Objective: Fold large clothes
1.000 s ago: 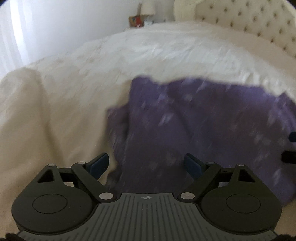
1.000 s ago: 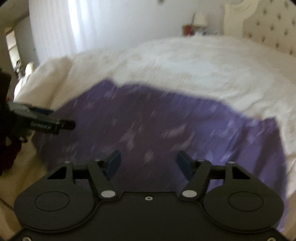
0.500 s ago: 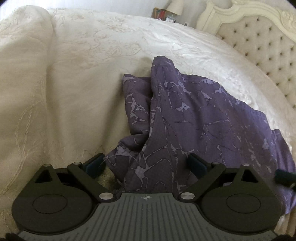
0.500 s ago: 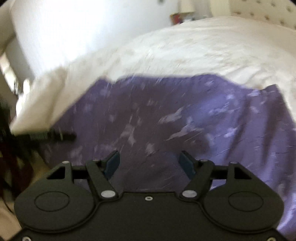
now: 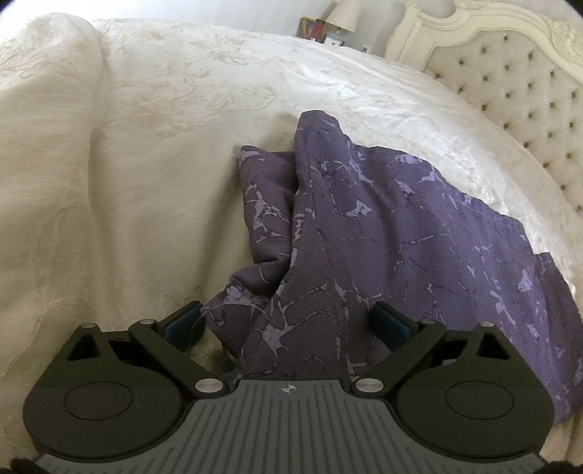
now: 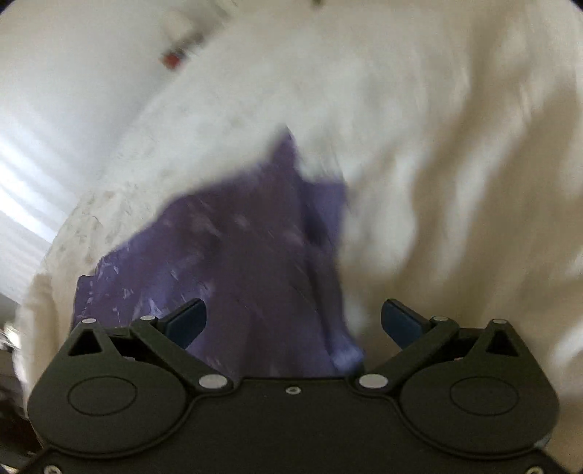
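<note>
A large purple garment (image 5: 382, 226) with a pale marbled print lies on a cream bedspread (image 5: 145, 164), bunched into a raised fold on its left side. My left gripper (image 5: 288, 324) sits low over the near edge of that fold. Its jaws are opening, and cloth lies loose between the blue pads (image 5: 184, 322) without being pinched. In the blurred right wrist view the garment (image 6: 237, 255) rises to a point, lower left of centre. My right gripper (image 6: 295, 321) is over its near corner. Those jaws are opening too, with cloth between them and apart from the pads (image 6: 399, 322).
A tufted cream headboard (image 5: 510, 84) stands at the upper right of the left wrist view. Behind the bed a nightstand holds a lamp (image 5: 344, 16) and small items. The bedspread drops over the mattress edge at the left (image 5: 43, 73). A bright window (image 6: 22, 189) shows at left.
Both pairs of jaws have spread wider. The garment's left side now stands in a ridge. The right wrist view has swung and rolled, and the other gripper has left it.
</note>
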The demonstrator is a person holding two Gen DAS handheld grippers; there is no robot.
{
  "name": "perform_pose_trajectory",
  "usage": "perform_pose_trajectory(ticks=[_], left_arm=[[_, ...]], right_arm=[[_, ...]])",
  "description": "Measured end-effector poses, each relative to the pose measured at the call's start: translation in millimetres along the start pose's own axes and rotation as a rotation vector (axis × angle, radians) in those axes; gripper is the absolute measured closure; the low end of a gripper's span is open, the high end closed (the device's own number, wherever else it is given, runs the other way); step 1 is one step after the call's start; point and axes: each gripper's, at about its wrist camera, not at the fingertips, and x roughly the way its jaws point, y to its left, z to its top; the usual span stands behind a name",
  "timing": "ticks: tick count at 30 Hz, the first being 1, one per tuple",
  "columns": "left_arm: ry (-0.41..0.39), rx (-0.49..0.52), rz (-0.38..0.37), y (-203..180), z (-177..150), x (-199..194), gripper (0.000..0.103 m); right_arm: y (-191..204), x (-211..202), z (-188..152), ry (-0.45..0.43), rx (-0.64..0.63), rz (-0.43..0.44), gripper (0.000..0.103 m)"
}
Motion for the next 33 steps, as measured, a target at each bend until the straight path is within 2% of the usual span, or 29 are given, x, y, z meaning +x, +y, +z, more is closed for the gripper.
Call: perform_pose_trajectory(ticks=[2, 5, 9, 15, 18, 23, 29, 33], left_arm=[[0.003, 0.015, 0.0, -2, -1, 1, 0.0], [-0.001, 0.016, 0.003, -3, -1, 0, 0.0], [-0.003, 0.015, 0.002, -4, -2, 0, 0.0], [-0.005, -0.001, -0.009, -5, 1, -9, 0.002], [-0.058, -0.009, -0.025, -13, 6, -32, 0.002], [-0.129, 0.048, -0.053, -50, 20, -60, 0.002], [-0.155, 0.089, -0.057, -97, 41, -48, 0.002], [-0.191, 0.092, -0.07, -107, 40, -52, 0.002]], right_arm=[[-10, 11, -3, 0.056, 0.033, 0.063, 0.001], [-3, 24, -5, 0.125, -0.007, 0.121, 0.0], [10, 38, -6, 0.155, -0.091, 0.132, 0.0], [-10, 43, -4, 0.112, 0.02, 0.21, 0.0], [-17, 43, -6, 0.086, 0.063, 0.239, 0.0], [-11, 42, -10, 0.071, 0.022, 0.213, 0.0], [-8, 43, -10, 0.063, 0.001, 0.205, 0.0], [-12, 42, -9, 0.06, -0.001, 0.209, 0.0]])
